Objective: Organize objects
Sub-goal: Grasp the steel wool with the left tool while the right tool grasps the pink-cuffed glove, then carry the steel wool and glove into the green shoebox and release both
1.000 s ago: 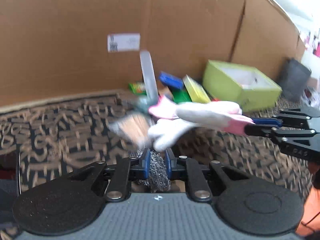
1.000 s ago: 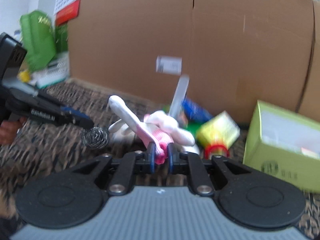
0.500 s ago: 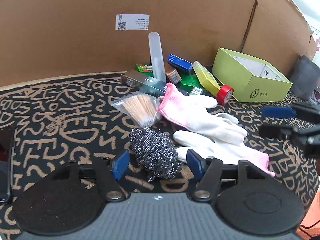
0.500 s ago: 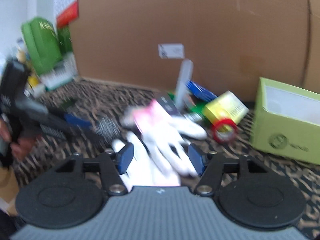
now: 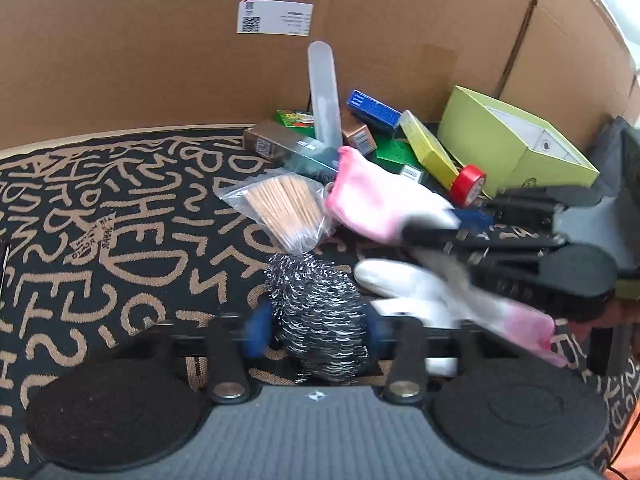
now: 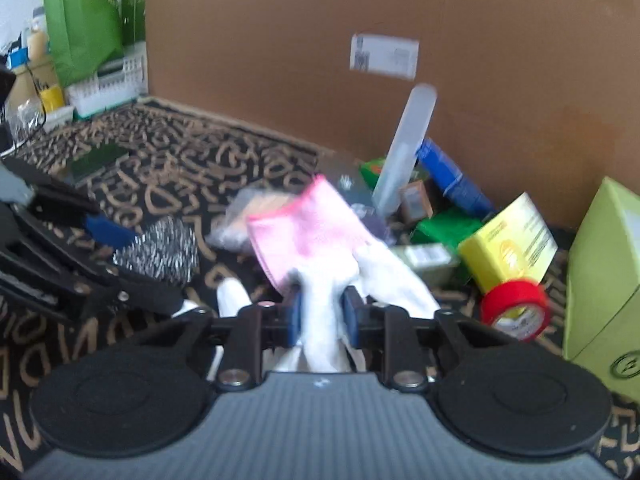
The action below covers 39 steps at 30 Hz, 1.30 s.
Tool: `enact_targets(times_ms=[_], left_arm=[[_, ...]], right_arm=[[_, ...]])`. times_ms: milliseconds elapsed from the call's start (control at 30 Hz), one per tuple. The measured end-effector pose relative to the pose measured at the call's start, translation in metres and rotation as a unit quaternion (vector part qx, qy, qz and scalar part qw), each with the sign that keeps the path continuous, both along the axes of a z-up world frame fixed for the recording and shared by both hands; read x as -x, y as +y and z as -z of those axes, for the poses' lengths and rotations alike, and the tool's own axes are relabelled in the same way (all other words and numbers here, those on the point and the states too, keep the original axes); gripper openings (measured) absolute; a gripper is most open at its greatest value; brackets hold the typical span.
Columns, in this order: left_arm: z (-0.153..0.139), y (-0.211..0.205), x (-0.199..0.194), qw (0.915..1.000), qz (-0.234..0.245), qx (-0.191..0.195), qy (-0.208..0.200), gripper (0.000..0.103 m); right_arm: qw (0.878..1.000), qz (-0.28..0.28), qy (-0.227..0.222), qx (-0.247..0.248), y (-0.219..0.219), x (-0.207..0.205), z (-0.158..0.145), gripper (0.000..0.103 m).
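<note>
Home storage corner: patterned carpet [image 5: 120,216], cardboard boxes [image 5: 160,40].

A big cardboard wall [image 5: 160,40] backs the patterned cloth [image 5: 100,240]; green bag [image 6: 82,20] beyond.

Surface [image 5: 120,240] covered with black cloth patterned in tan letter shapes, cardboard wall behind. Lying on it: clear plastic bag of wooden sticks [image 5: 282,208], silver steel-wool scouring ball [image 5: 320,312], white gloves with pink cuffs [image 5: 372,200], red tape roll [image 5: 468,186], lime-green open cardboard box [image 5: 512,144], heap of small boxes [image 5: 360,136] with a clear plastic tube [image 5: 324,96] standing in it.
</note>
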<state>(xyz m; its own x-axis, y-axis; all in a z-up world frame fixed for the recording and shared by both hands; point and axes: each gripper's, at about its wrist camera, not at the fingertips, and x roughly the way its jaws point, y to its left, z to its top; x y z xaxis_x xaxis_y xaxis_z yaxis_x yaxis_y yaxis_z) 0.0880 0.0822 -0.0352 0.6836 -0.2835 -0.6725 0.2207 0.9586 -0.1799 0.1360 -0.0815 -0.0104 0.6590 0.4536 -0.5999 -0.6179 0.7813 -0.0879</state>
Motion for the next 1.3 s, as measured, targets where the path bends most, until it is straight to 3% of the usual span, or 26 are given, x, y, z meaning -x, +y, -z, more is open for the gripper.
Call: enact_targets(times_ms=[100, 233, 400, 733, 833, 1033, 1067, 1167, 1233, 1300], left_arm=[[-0.005, -0.001, 0.0, 1.0, 0.003, -0.002, -0.004, 0.042], [-0.018, -0.004, 0.005, 0.9996, 0.01, 0.0, -0.027, 0.042], [-0.029, -0.012, 0.009, 0.999, 0.016, -0.006, -0.042, 0.042], [-0.022, -0.031, 0.006, 0.9987, 0.046, -0.007, -0.023, 0.042], [-0.021, -0.035, 0.004, 0.9985, 0.051, -0.007, -0.021, 0.042], [-0.027, -0.045, 0.004, 0.9972, 0.066, -0.011, -0.033, 0.042], [-0.028, -0.046, 0.005, 0.9971, 0.067, -0.01, -0.035, 0.042], [-0.029, -0.048, 0.005, 0.9968, 0.069, -0.007, -0.038, 0.043], [-0.028, -0.049, 0.005, 0.997, 0.069, -0.006, -0.034, 0.043], [-0.025, -0.05, 0.004, 0.9971, 0.07, -0.006, -0.028, 0.043]], right_arm=[[1.0, -0.001, -0.028, -0.012, -0.009, 0.009, -0.017, 0.015], [0.997, 0.005, -0.01, -0.081, -0.03, 0.008, -0.041, 0.016], [0.997, 0.047, -0.021, -0.062, -0.045, 0.004, -0.044, 0.016], [0.994, 0.104, -0.014, -0.011, -0.073, 0.014, -0.014, 0.017], [0.993, 0.112, -0.007, -0.022, -0.083, 0.016, -0.016, 0.016], [0.99, 0.11, -0.043, -0.072, -0.092, 0.023, -0.046, 0.017], [0.989, 0.114, -0.05, -0.073, -0.094, 0.023, -0.05, 0.019], [0.987, 0.142, -0.065, -0.045, -0.096, 0.019, -0.049, 0.039], [0.986, 0.152, -0.057, -0.029, -0.097, 0.014, -0.04, 0.04], [0.987, 0.156, -0.037, -0.027, -0.099, 0.008, -0.03, 0.051]])
